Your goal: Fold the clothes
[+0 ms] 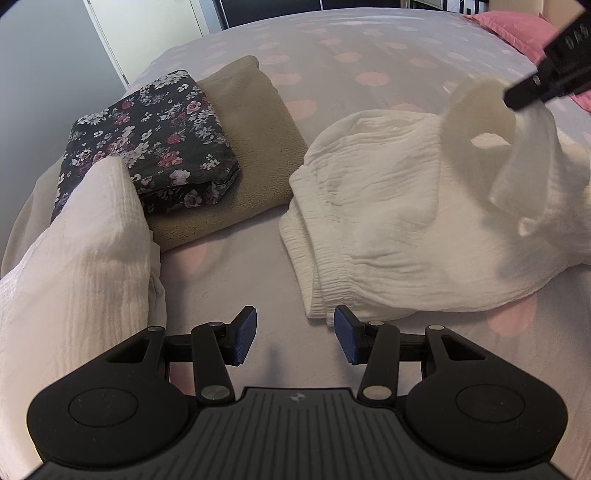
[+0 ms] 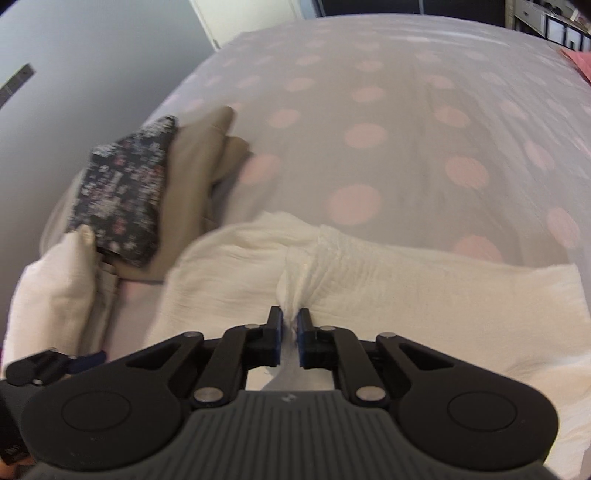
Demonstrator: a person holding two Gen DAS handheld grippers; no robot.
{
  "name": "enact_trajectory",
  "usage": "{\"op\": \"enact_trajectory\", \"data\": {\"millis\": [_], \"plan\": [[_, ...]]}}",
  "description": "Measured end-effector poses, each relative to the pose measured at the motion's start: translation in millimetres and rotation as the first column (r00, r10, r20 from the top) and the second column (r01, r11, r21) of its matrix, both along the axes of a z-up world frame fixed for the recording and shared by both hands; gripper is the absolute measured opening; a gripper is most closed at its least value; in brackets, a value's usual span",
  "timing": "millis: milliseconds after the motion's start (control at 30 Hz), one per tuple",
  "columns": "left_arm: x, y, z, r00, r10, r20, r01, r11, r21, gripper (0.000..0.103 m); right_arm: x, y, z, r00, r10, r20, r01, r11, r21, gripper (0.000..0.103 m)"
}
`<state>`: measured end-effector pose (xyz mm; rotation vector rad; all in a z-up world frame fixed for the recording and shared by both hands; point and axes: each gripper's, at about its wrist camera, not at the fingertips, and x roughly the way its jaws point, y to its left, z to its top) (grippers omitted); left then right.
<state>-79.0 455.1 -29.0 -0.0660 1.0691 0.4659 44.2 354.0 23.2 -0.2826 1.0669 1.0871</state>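
Observation:
A white crinkled garment point(image 1: 399, 206) lies on the bed with its elastic hem toward me. My left gripper point(image 1: 294, 334) hovers open just short of that hem, nothing between its blue pads. In the left wrist view my right gripper point(image 1: 517, 98) comes in from the upper right and lifts a loop of the white cloth. In the right wrist view the right gripper point(image 2: 290, 321) is shut on a bunched fold of the white garment point(image 2: 369, 273), pulled up off the bed. The left gripper's tip point(image 2: 55, 365) shows at the lower left there.
A folded dark floral garment point(image 1: 147, 144) sits on a folded tan one point(image 1: 251, 122) at the left. Another white crinkled cloth point(image 1: 74, 258) lies in front of them. The polka-dot bedsheet point(image 1: 351, 55) stretches behind, with a pink pillow point(image 1: 517, 26) at the far right.

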Motion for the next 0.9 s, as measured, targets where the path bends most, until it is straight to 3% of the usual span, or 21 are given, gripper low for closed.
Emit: {"op": "enact_trajectory", "data": {"millis": [300,500,567,600,667,900], "plan": [[3.2,4.9,2.3,1.0,-0.002,0.026,0.003,1.0,-0.024,0.044,-49.5,69.3,2.0,0.994,0.109,-0.028,-0.108,0.993,0.049,0.01],[7.4,6.0,-3.2,1.0,-0.008,0.014,0.008,1.0,-0.028,0.044,-67.4,99.4,-36.6,0.988,0.149,-0.051,-0.15,0.989,-0.004,0.011],[7.1,6.6,-5.3,1.0,-0.016,0.011,0.016,0.999,-0.035,0.044,-68.9,103.4,-51.2,0.985,0.159,-0.073,-0.16,0.987,-0.015,0.018],[7.1,6.3,-5.3,1.0,-0.021,0.016,0.022,0.999,-0.038,0.044,-68.6,103.3,-55.0,0.984,0.161,-0.083,-0.162,0.987,-0.012,0.026],[7.1,5.5,-4.8,0.999,-0.033,0.028,0.034,0.998,-0.045,0.044,-66.5,101.0,-56.3,0.981,0.168,-0.1,-0.167,0.986,0.01,0.031],[9.9,-4.6,7.5,0.99,-0.082,0.114,0.091,0.992,-0.083,0.049,-28.9,61.5,-20.5,0.991,0.132,-0.034,-0.129,0.989,0.072,0.041]]}}
